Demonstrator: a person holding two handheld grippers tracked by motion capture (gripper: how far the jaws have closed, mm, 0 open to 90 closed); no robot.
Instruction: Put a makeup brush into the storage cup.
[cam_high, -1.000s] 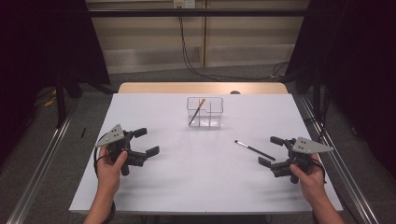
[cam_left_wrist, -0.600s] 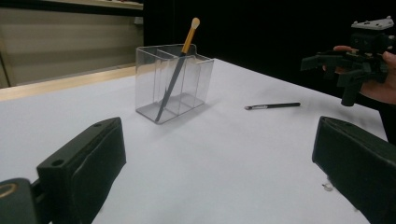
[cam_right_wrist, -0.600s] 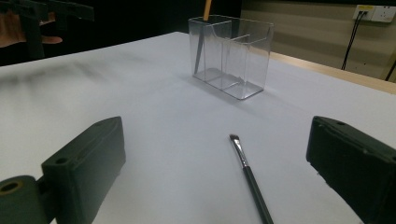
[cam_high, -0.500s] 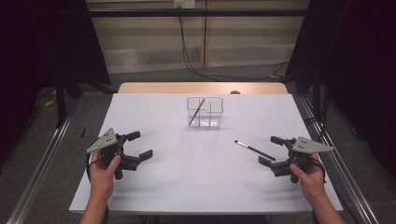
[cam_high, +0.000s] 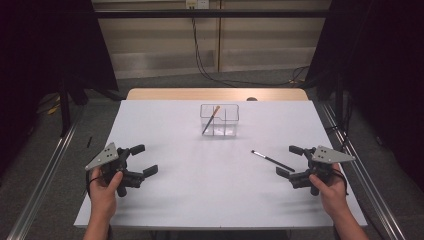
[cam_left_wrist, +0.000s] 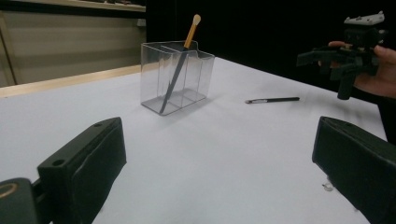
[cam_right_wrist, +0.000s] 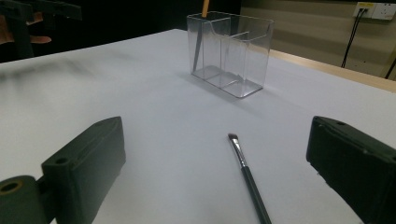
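On the white table (cam_high: 200, 200), my two grippers rest apart at the near edge, both with jaws spread and holding nothing. Left gripper (cam_high: 144, 161): over the last second it has drawn back from the centre toward the near-left corner, away from the clear organiser box (cam_high: 219, 120), and now sits low beside the hand (cam_high: 106, 185). That retreat suggests its part is finished: one orange-tipped makeup brush (cam_high: 211, 119) already stands tilted in the box's left compartment. Right gripper (cam_high: 290, 161): unchanged in position over the same interval, its jaws facing the black makeup brush (cam_high: 272, 160), which lies flat on the table just beside them, bristle end toward the box and well apart from it. In the right gripper view this brush (cam_right_wrist: 245, 175) lies between the open jaws but ahead of them, ungrasped. I judge the next step to be mine on the right: advance, close on the handle, and carry it to the box.
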